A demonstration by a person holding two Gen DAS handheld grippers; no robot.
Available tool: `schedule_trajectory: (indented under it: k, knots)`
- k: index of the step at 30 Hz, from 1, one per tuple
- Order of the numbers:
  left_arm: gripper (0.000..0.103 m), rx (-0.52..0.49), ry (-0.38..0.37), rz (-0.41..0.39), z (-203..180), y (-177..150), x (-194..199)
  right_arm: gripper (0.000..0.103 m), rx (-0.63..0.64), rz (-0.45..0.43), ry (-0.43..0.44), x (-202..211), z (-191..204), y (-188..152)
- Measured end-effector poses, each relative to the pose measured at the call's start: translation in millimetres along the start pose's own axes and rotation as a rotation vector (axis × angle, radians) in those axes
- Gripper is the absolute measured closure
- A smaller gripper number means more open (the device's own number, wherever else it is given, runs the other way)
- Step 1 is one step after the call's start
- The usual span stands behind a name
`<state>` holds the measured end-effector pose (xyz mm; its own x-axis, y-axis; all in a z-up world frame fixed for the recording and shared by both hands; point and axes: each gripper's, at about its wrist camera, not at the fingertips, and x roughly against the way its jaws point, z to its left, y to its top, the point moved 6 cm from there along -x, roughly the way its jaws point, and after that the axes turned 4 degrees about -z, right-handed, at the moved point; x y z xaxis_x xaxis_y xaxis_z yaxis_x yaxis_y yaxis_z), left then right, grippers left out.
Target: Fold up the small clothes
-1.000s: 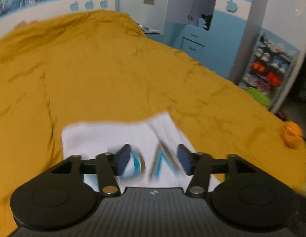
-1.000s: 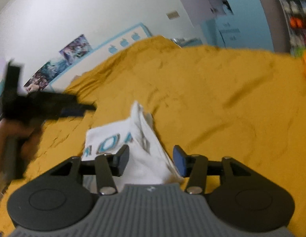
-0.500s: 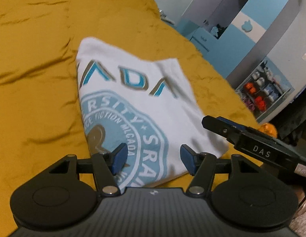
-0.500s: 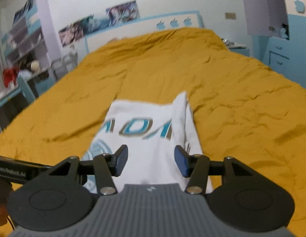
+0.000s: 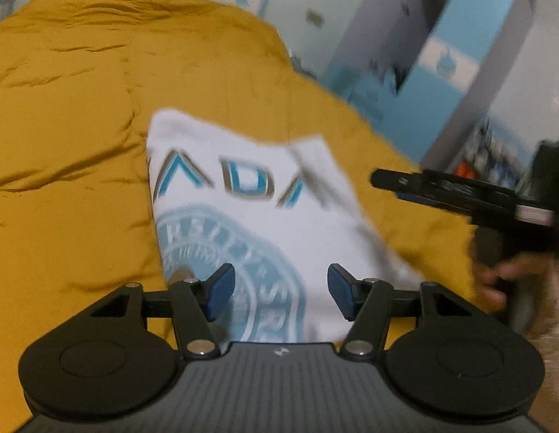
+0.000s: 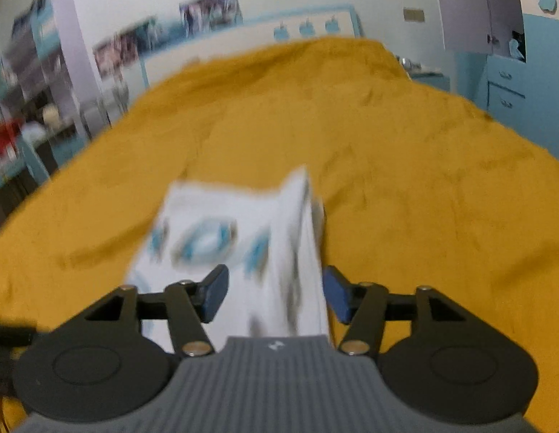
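A white T-shirt (image 5: 250,209) with blue letters and a round blue crest lies folded on the mustard-yellow bedspread (image 5: 63,108). My left gripper (image 5: 281,290) is open and empty above the shirt's near edge. My right gripper (image 6: 274,296) is open and empty above the shirt (image 6: 243,238), whose folded right edge stands up as a ridge. The right gripper also shows in the left wrist view (image 5: 460,195), held by a hand to the right of the shirt. Both views are blurred.
The bedspread (image 6: 423,180) covers the whole bed. A blue-and-white wardrobe (image 5: 441,54) and drawers (image 6: 510,90) stand to the right of the bed. Shelves with clutter (image 6: 23,101) stand to the left. A headboard with apple shapes (image 6: 304,29) is at the far end.
The left gripper has drawn back a little from the shirt. The right gripper has moved nearer over the shirt's right side. Both stay open.
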<state>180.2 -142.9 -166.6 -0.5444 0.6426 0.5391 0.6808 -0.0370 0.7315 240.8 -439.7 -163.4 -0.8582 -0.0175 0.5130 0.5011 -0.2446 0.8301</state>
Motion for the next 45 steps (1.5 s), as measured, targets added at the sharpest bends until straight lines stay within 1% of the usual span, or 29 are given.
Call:
schedule_trajectory:
  k: [2,4,5,6,8,10,11,12,13,14,15,16,18,20,22,24,26,27,28,30,31,33,35,37,39,40,41,43,45]
  knots:
    - [0.032,0.058,-0.036,0.012,3,3,-3,0.044,0.07,-0.021,-0.007,-25,3,20]
    - [0.032,0.074,-0.024,0.039,8,-1,-12,0.044,0.145,-0.007,-0.063,-59,2,29]
    - [0.032,0.067,-0.002,0.058,10,-5,-18,0.046,0.149,0.015,-0.078,-73,-1,31]
    - [0.032,0.065,0.014,0.076,11,-9,-22,0.051,0.14,0.043,-0.077,-87,-4,31]
    - [0.032,0.077,0.015,0.108,14,-20,-29,0.054,0.096,0.1,-0.045,-113,-11,30]
    - [0.032,0.063,0.027,0.105,15,-30,-33,0.054,0.06,0.145,-0.028,-131,-16,28]
    - [0.032,0.044,0.038,0.098,14,-33,-34,0.062,0.058,0.159,-0.026,-138,-16,26]
    - [0.031,0.031,0.056,0.091,11,-37,-35,0.083,0.076,0.162,-0.029,-142,-16,25]
    - [0.027,0.021,0.067,0.085,8,-40,-36,0.086,0.1,0.168,-0.026,-145,-14,24]
    - [0.024,0.011,0.079,0.078,5,-42,-36,0.088,0.11,0.165,-0.022,-144,-12,25]
    - [0.024,0.006,0.096,0.072,1,-45,-36,0.091,0.113,0.148,-0.011,-142,-11,29]
    - [0.023,0.008,0.108,0.07,-3,-46,-35,0.092,0.127,0.117,0.004,-136,-8,32]
    - [0.022,0.004,0.131,0.059,-7,-51,-33,0.093,0.142,0.079,0.001,-129,-6,39]
    - [0.022,-0.009,0.15,0.042,-10,-53,-32,0.093,0.133,0.112,-0.007,-140,-12,36]
    - [0.022,-0.009,0.159,0.04,-11,-53,-33,0.092,0.152,0.169,-0.046,-161,-23,20]
    - [0.022,0.005,0.162,0.042,-11,-53,-33,0.09,0.115,0.195,-0.062,-172,-35,9]
    - [0.022,0.02,0.16,0.045,-10,-50,-31,0.087,0.046,0.185,-0.047,-168,-44,9]
    - [0.024,0.031,0.154,0.046,-9,-47,-29,0.076,0.042,0.176,-0.054,-164,-46,12]
    - [0.027,0.049,0.15,0.041,-7,-44,-28,0.071,0.059,0.16,-0.067,-157,-44,16]
    - [0.029,0.096,0.134,0.008,-5,-35,-18,0.07,0.079,0.123,-0.052,-133,-38,24]
    - [0.029,0.112,0.126,-0.019,-5,-31,-11,0.07,0.078,0.096,-0.02,-112,-32,28]
    - [0.029,0.128,0.119,-0.062,-3,-22,-2,0.07,0.073,0.07,0.042,-73,-18,29]
    - [0.029,0.143,0.1,-0.066,-2,-18,0,0.07,0.086,0.056,0.096,-32,0,19]
    - [0.029,0.151,0.098,-0.05,-2,-17,-3,0.07,0.107,0.071,0.133,2,18,-1]
    - [0.029,0.132,0.102,-0.02,-4,-21,-8,0.07,0.134,0.104,0.158,21,31,-23]
    - [0.029,0.123,0.112,-0.003,-4,-24,-11,0.07,0.155,0.12,0.155,28,34,-34]
    - [0.024,0.112,0.125,0.019,-5,-28,-14,0.07,0.17,0.134,0.141,32,36,-43]
    - [0.024,0.105,0.15,0.095,-1,-43,-25,0.07,0.15,0.197,0.121,32,32,-67]
    - [0.024,0.073,0.153,0.072,-1,-51,-25,0.071,0.105,0.231,0.095,27,19,-85]
